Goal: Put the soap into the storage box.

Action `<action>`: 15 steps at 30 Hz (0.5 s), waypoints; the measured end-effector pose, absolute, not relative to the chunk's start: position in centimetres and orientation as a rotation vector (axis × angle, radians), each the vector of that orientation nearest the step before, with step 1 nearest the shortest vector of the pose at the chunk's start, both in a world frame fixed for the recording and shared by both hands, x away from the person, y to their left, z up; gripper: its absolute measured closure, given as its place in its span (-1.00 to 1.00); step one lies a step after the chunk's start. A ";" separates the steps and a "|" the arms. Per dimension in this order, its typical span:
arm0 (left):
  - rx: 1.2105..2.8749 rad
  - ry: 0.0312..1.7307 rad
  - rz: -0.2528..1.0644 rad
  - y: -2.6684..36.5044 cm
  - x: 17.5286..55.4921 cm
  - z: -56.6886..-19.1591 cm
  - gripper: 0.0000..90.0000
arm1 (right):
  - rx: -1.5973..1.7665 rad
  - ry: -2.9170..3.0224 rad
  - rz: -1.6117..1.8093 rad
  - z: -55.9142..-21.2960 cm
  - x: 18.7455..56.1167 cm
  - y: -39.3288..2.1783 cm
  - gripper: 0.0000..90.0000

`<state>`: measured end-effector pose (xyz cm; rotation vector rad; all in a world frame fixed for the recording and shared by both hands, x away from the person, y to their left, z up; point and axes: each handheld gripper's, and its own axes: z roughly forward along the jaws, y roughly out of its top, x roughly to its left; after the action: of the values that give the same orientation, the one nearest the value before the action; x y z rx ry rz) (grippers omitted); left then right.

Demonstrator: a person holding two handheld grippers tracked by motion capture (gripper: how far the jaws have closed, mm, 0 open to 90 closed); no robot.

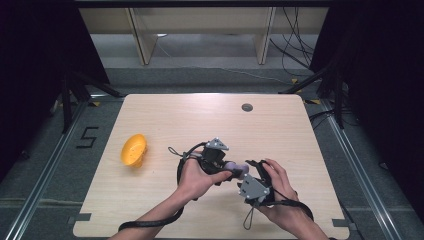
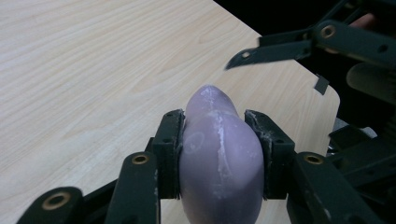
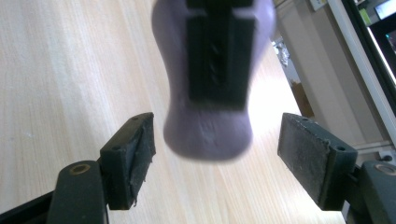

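Purple eggplant-shaped object (image 2: 219,158), soft-looking with whitish scuffs, is held off the surface (image 1: 165,120) near its front edge, between the two hands. Left gripper (image 1: 226,167): fingers (image 2: 169,154) clamped on both flanks of the object, pads pressing into it, narrow end pointing toward the other hand. Right gripper (image 1: 250,172): fingers (image 3: 130,158) stand wide apart, one on each side of the object's rounded end, neither pad touching; it has hold of nothing. Orange bowl (image 1: 133,149) lies tipped on its side well to the left, apart from the work.

Reading: a hand-to-hand pass is in hand, and which way it runs cannot be told. If the right side is to take over, it should slide further on so the pads meet the thicker body rather than the tapering tip, which would likely squirt out of a squeeze. Close squarely across the width. Left grip should let go only once the right one visibly bites.
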<state>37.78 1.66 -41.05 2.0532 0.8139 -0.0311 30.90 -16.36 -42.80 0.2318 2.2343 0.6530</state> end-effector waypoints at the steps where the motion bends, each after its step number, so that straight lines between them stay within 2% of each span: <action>1: 2.052 0.809 -0.019 1.8 37.8 -41.0 0.30 | 0.223 2.235 0.650 -42.7 30.8 -16.7 -0.37; 15: 2.029 0.833 0.018 3.7 37.7 -40.7 0.30 | 0.373 2.235 0.703 -42.8 30.5 -20.0 -0.35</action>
<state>37.75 3.66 -40.72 2.0288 0.8332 0.0184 30.55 -19.97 -42.77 0.3728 2.2354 0.7033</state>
